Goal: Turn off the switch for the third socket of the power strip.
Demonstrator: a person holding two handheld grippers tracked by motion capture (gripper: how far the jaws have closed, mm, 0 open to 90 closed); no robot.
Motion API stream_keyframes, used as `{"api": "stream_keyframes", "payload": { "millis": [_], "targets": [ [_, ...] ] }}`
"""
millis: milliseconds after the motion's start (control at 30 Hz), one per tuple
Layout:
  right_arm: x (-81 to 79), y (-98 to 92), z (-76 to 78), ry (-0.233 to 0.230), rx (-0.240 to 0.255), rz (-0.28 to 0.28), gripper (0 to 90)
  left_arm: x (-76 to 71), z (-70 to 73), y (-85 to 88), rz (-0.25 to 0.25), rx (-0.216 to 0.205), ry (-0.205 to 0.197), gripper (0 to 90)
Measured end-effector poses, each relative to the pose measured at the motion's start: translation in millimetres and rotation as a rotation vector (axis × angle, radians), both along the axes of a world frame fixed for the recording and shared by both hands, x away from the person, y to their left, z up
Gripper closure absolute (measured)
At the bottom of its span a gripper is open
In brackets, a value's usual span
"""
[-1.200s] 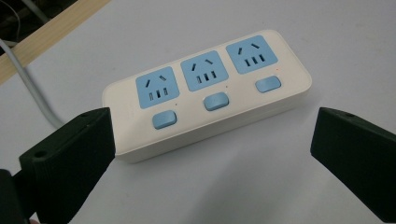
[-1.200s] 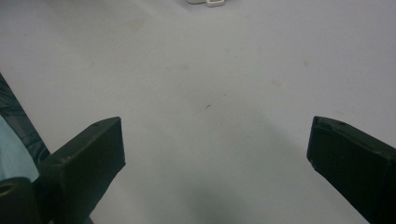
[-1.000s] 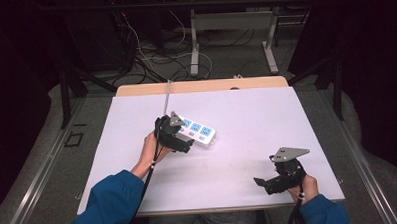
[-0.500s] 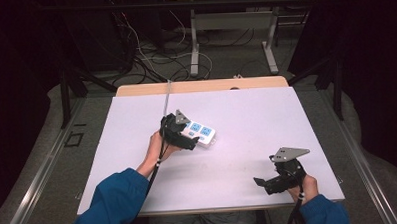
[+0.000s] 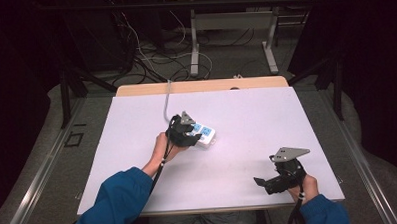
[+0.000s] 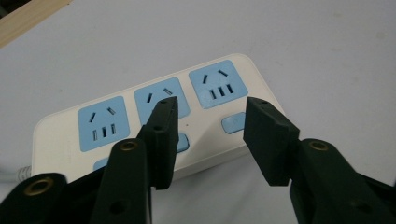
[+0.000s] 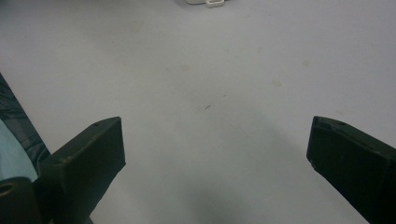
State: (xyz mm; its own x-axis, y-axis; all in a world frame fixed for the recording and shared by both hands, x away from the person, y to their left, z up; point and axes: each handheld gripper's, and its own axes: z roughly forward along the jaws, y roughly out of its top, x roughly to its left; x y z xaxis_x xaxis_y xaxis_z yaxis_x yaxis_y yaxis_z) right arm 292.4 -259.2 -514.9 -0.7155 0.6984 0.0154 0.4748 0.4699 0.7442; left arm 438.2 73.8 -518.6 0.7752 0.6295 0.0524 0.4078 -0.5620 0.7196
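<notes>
A white power strip (image 5: pixel 207 135) with three blue sockets lies left of the table's middle, its grey cord (image 5: pixel 165 100) running to the far edge. My left gripper (image 5: pixel 191 134) hovers over the strip's near side. In the left gripper view its jaws stand open just above the strip (image 6: pixel 102 123), one over the middle socket's switch, the other beside the end switch; my left gripper (image 6: pixel 210 122) holds nothing. My right gripper (image 5: pixel 261 182) rests near the front right edge, open wide over the bare white table (image 7: pixel 210 84), and my right gripper (image 7: pixel 215 144) is empty.
The white tabletop (image 5: pixel 267 119) has a wooden strip (image 5: pixel 210 85) along its far edge. Behind the table, cables (image 5: pixel 149 48) lie on the floor beside the legs of another table (image 5: pixel 194 47). A small white piece (image 7: pixel 205 2) shows at the top edge of the right gripper view.
My left gripper has shifted a little to the right along the power strip. The right gripper has stayed where it was.
</notes>
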Motion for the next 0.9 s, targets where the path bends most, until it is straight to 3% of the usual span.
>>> {"api": "stream_keyframes", "payload": {
  "millis": [367,533,800,900],
  "targets": [
    [-0.2,0.1,-0.1,0.004,0.001,-0.003,3.8,2.4,-4.2,-2.9,-0.017,-0.043,-0.002,78.1],
    [-0.1,0.2,-0.1,-0.008,-0.005,-0.002,3.9,2.4,-6.5,-5.1,-0.034,-0.04,0.002,86.2],
    [0.5,0.4,-0.8,0.0,-0.003,0.001,3.9,4.2,-9.5,-5.8,-0.052,-0.061,0.014,90.0],
    [-0.5,0.6,-0.2,-0.011,-0.004,-0.008,3.9,3.9,-10.7,-8.4,-0.064,-0.045,0.014,90.0]
  ]
}}
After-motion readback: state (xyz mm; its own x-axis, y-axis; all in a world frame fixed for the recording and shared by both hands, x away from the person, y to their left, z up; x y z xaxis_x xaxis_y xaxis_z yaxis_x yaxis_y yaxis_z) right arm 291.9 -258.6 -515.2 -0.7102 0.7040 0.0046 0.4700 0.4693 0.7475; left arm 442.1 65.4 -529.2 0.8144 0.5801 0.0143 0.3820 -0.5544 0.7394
